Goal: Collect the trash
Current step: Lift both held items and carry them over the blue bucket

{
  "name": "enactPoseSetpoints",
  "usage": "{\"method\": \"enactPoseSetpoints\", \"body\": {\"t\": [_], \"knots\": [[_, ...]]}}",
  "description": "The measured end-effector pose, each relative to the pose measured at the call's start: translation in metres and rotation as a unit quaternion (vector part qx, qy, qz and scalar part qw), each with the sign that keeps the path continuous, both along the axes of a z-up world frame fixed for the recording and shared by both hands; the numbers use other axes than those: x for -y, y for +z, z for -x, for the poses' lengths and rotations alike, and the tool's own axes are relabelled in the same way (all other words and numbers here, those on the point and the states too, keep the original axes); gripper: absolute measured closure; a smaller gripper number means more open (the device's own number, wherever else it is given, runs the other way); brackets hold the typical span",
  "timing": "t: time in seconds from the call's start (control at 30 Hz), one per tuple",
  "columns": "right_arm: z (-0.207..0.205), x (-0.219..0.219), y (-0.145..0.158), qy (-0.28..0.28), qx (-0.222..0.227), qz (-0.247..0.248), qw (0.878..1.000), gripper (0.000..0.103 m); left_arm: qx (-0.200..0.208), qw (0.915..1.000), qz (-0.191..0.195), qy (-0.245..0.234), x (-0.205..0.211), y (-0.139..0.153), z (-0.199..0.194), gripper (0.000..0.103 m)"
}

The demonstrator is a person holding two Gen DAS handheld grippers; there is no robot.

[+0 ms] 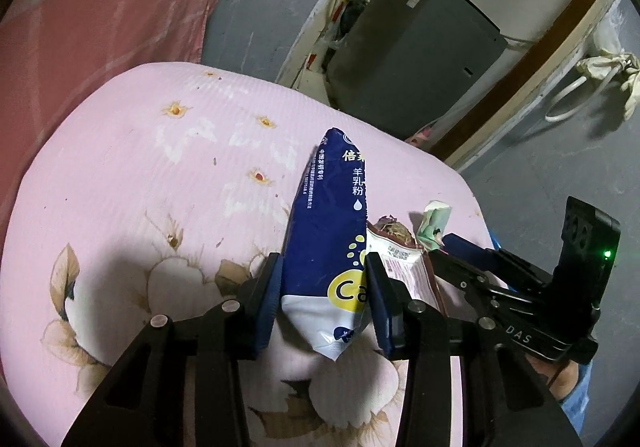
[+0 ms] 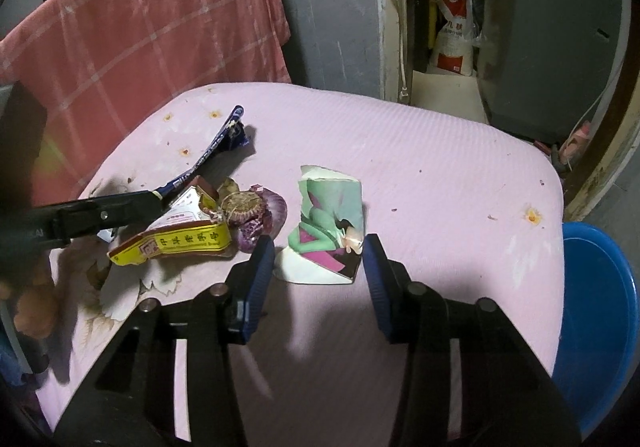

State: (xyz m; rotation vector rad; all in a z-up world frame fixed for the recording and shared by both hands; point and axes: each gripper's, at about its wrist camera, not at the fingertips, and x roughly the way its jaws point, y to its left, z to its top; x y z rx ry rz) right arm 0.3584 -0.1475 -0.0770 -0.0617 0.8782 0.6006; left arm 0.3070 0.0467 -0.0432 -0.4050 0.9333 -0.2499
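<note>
Trash lies on the pink flowered cloth. My left gripper is pinching a blue-and-white milk powder packet, both pads pressed to its sides, the packet pointing to twelve o'clock. At three o'clock of it sits a red-and-yellow wrapper with purple onion skins. My right gripper has its pads spread on either side of a crumpled green picture card, just beside it; whether they touch I cannot tell. A blue basin sits at four o'clock.
</note>
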Motion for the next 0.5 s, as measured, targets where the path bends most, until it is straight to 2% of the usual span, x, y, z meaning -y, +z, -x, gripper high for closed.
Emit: {"method": "enactPoseSetpoints", "body": {"t": [0.13, 0.33, 0.5], "knots": [[0.006, 0.006, 0.006, -0.008, 0.021, -0.015, 1.0, 0.059, 0.009, 1.0, 0.003, 0.003, 0.002, 0.002, 0.005, 0.068], [0.019, 0.014, 0.022, -0.023, 0.073, -0.031, 0.997, 0.059, 0.045, 0.999, 0.004, 0.008, 0.006, 0.013, 0.015, 0.068], [0.036, 0.028, 0.038, -0.045, 0.133, -0.064, 0.988, 0.059, 0.105, 0.9942, 0.001, 0.02, 0.017, 0.032, 0.024, 0.068]]}}
